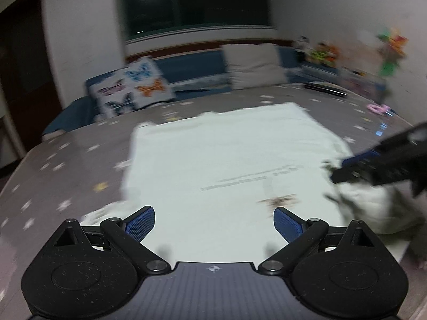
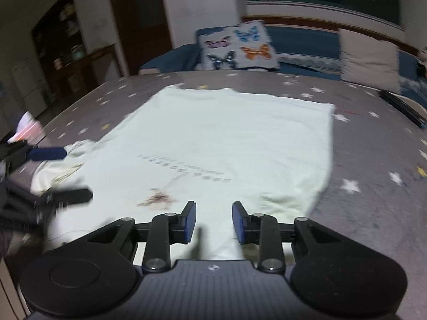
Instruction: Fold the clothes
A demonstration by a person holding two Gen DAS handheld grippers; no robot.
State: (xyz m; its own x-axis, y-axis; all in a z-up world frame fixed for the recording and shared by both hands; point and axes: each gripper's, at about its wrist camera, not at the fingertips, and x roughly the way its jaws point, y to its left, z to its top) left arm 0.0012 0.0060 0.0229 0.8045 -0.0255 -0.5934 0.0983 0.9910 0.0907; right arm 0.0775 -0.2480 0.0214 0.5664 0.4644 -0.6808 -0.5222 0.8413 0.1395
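A pale white T-shirt [image 1: 226,157] [image 2: 226,133] lies spread flat on a grey star-patterned surface [image 1: 66,165] [image 2: 373,160]. It has lines of small print and a brownish motif [image 1: 280,200] [image 2: 157,198]. Its near corners are bunched up [image 1: 373,208] [image 2: 61,165]. My left gripper [image 1: 214,220] [image 2: 61,174] hovers wide open over the near edge of the shirt, with nothing between its blue pads. My right gripper [image 2: 214,221] [image 1: 339,170] is open with a narrower gap, holding nothing, above the shirt's near right part.
A butterfly-print pillow [image 1: 130,88] [image 2: 237,45] and a beige cushion [image 1: 253,64] [image 2: 368,61] lean on a blue sofa back. A dark flat object [image 1: 325,89] [image 2: 403,109] and a pink item [image 1: 377,108] lie beyond the shirt. A dark shelf [image 2: 66,40] stands at the left.
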